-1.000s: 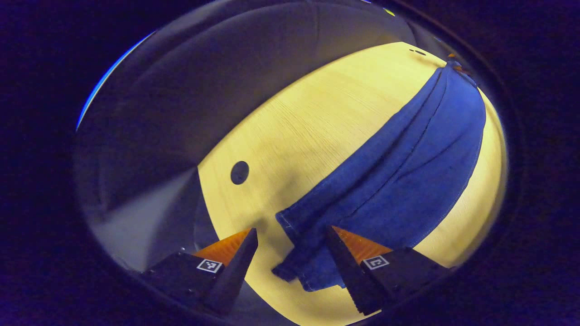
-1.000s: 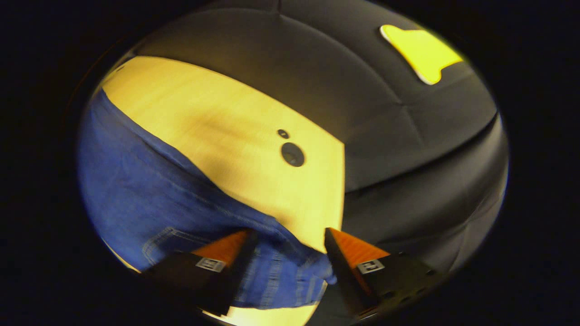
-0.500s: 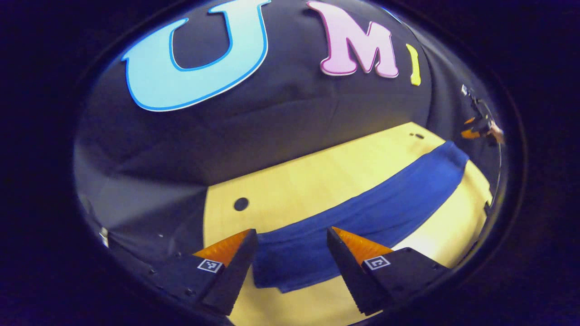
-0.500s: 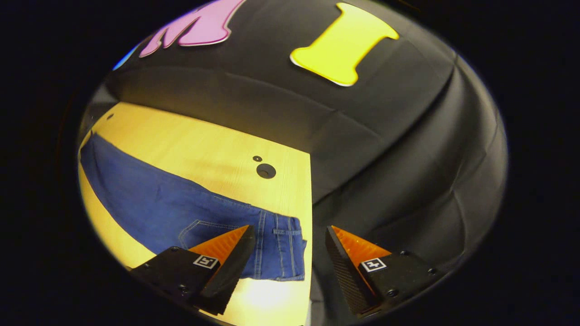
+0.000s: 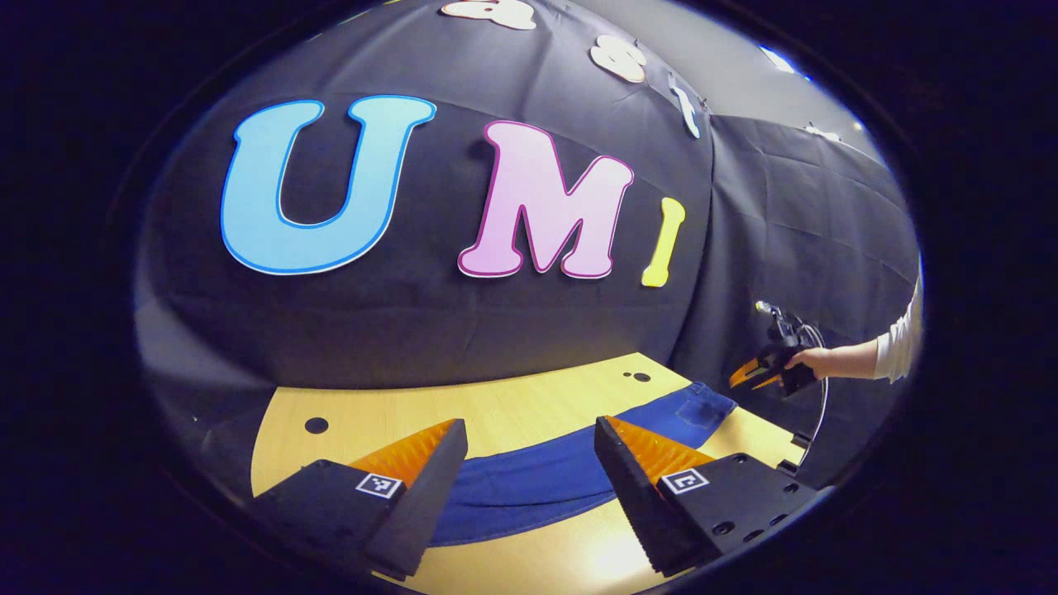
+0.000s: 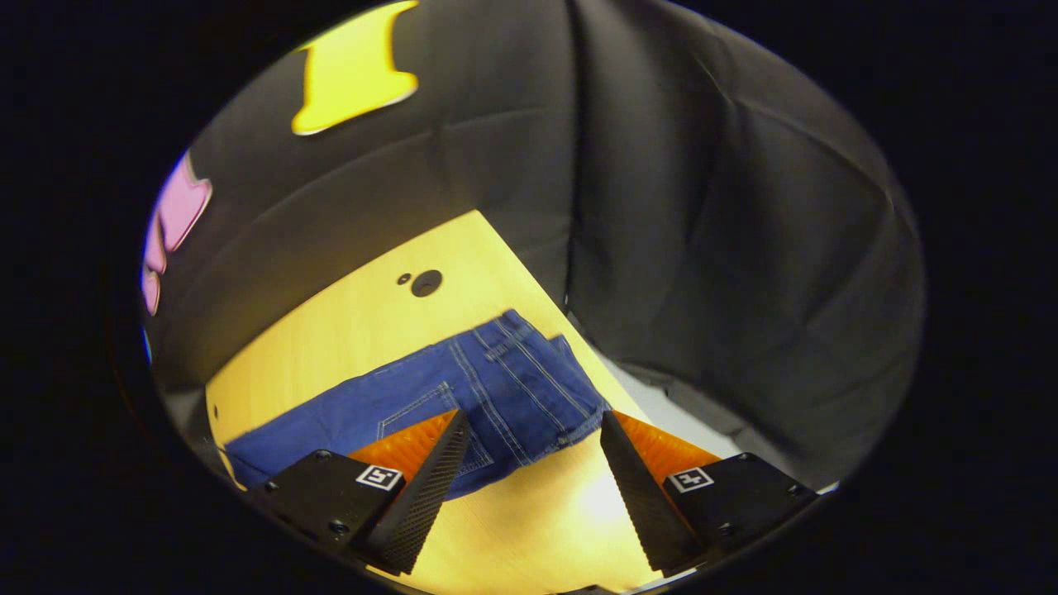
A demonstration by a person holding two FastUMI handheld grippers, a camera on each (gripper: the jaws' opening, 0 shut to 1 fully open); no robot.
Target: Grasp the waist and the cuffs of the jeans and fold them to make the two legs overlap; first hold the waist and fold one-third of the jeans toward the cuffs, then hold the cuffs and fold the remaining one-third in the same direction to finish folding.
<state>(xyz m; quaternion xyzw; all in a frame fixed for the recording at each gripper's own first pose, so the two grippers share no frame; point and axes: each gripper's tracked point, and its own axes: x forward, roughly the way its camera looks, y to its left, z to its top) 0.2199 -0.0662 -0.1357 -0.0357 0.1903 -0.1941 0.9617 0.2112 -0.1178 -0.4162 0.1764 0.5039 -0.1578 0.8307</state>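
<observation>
Jeans laid flat along the wooden table, legs overlapped in one long blue strip, unfolded lengthwise. In the left gripper view, seen stretching from the near end between the fingers away to the waist at the far right, close to the table's edge. Left tongs held wide open above the near end of the denim, gripping nothing, clear of the cloth. Two dark holes noted in the tabletop: one at the near left, a small pair beyond the waist.

Farther off in the same view, right tongs carried in a hand with a pale sleeve, raised above and beyond the waist end, off past the table's edge, touching nothing. Fingers there too small to judge.

In the right gripper view, right tongs spread wide, empty, looking down on the waist with its seams, belt loops and back pocket. Waist lying near the table corner, its edge close to the right-hand rim of the table. Rest of the jeans running off to the lower left behind the left finger. Bare wood lit brightly between the fingers, nearer than the denim.
</observation>
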